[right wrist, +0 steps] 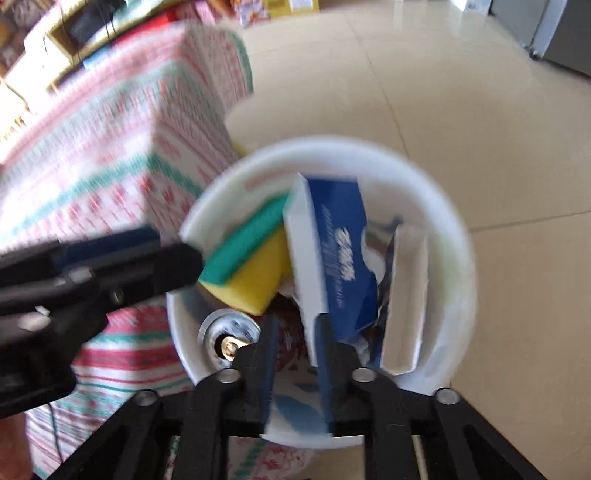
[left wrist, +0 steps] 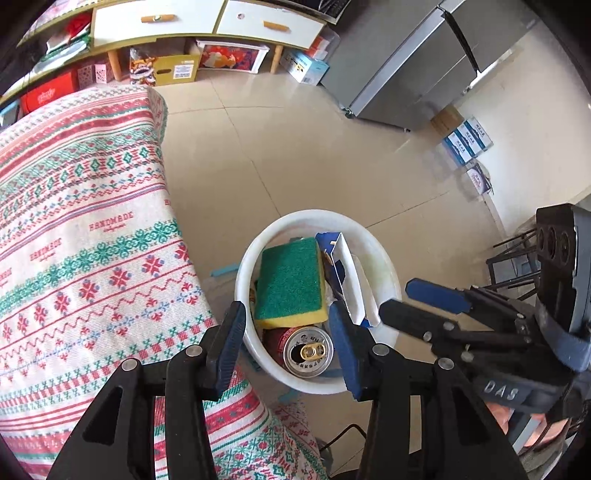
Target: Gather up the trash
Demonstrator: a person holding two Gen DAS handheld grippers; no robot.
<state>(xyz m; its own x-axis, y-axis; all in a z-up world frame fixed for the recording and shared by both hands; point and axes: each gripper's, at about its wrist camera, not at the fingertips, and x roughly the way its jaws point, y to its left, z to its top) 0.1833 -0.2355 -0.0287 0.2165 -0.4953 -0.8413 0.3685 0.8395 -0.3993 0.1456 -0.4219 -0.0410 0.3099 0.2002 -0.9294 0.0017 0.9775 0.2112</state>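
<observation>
A white bin (left wrist: 388, 266) (right wrist: 462, 243) stands on the tiled floor beside the table. Inside it lie a green and yellow sponge (left wrist: 288, 280) (right wrist: 251, 269), a red drink can (left wrist: 308, 350) (right wrist: 225, 332) with its opened top facing up, and a torn blue and white carton (left wrist: 347, 273) (right wrist: 332, 258) leaning on edge. My left gripper (left wrist: 285, 309) (right wrist: 173, 254) hovers over the bin's near side, open, with nothing between its fingers. My right gripper (left wrist: 395, 295) (right wrist: 297, 365) hangs over the bin's right side, open; the carton's lower edge sits just beyond its fingers, not pinched.
A table under a red and green patterned cloth (left wrist: 74, 240) (right wrist: 110, 147) borders the bin on the left. Farther off are a white drawer cabinet (left wrist: 166, 22), a grey fridge (left wrist: 413, 74), stacked blue boxes (left wrist: 467, 140) and black metal legs (left wrist: 513, 258).
</observation>
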